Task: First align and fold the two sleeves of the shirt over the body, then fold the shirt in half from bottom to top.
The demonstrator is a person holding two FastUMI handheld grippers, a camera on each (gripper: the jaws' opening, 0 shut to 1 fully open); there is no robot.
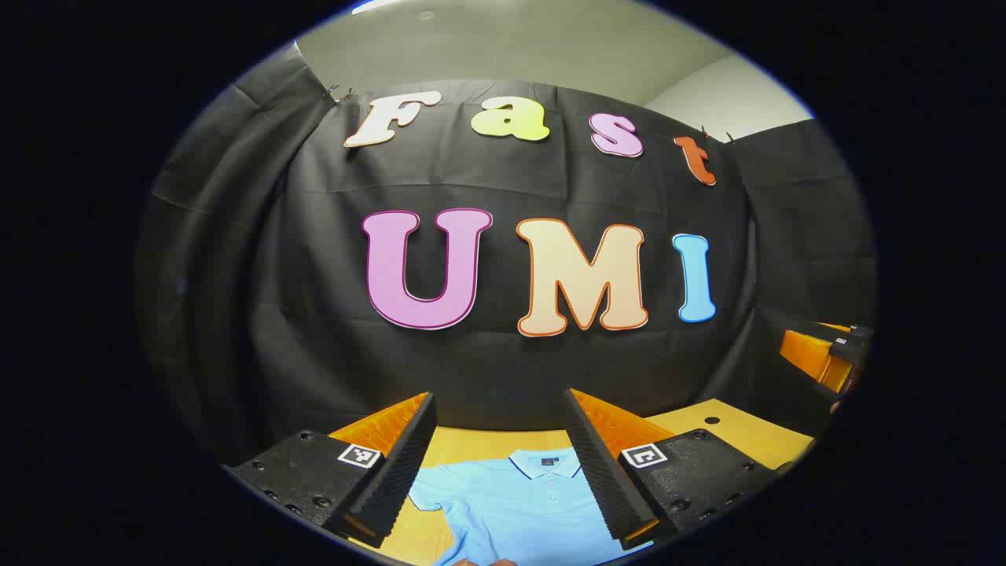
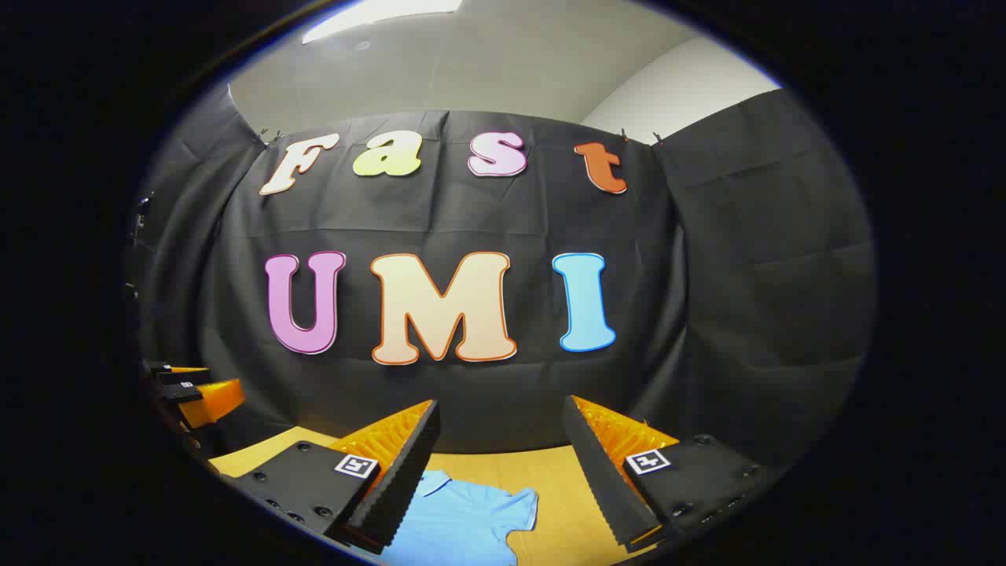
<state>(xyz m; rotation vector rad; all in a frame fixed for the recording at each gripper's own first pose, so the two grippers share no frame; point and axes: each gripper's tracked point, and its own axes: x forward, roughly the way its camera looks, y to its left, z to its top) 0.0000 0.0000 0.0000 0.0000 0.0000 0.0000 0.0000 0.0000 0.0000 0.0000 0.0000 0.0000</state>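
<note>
**Shirt lies flat below both grippers, sleeves not yet folded**

Shirt (image 1: 519, 503), a light blue polo, is spread on the wooden table (image 1: 731, 428) with its collar toward the black cloth wall and its body running back toward the person; the long axis runs from the far table edge to the near one. Both sleeves appear to lie out to the sides, so the sleeve folds look not yet begun.

In the left gripper view, the left gripper (image 1: 501, 464) hangs above the table with its jaws spread wide and nothing between them. The collar and button placket sit almost centred in the gap, and one sleeve (image 1: 424, 494) shows just beside the left-hand finger, so this tool is roughly over the shirt's midline. The right gripper (image 1: 821, 358) shows at the far right edge, well apart.

In the right gripper view, the right gripper (image 2: 501, 464) is likewise spread and holds nothing. The shirt (image 2: 464, 523) lies low and to the left of centre, with the other sleeve (image 2: 519, 503) reaching out under the gap. That sleeve is judged nearer to this hand. The left gripper (image 2: 192, 393) shows at the far left edge.

Each tool would probably need to drop down and outward to its own sleeve. No containers are on the table.
</note>
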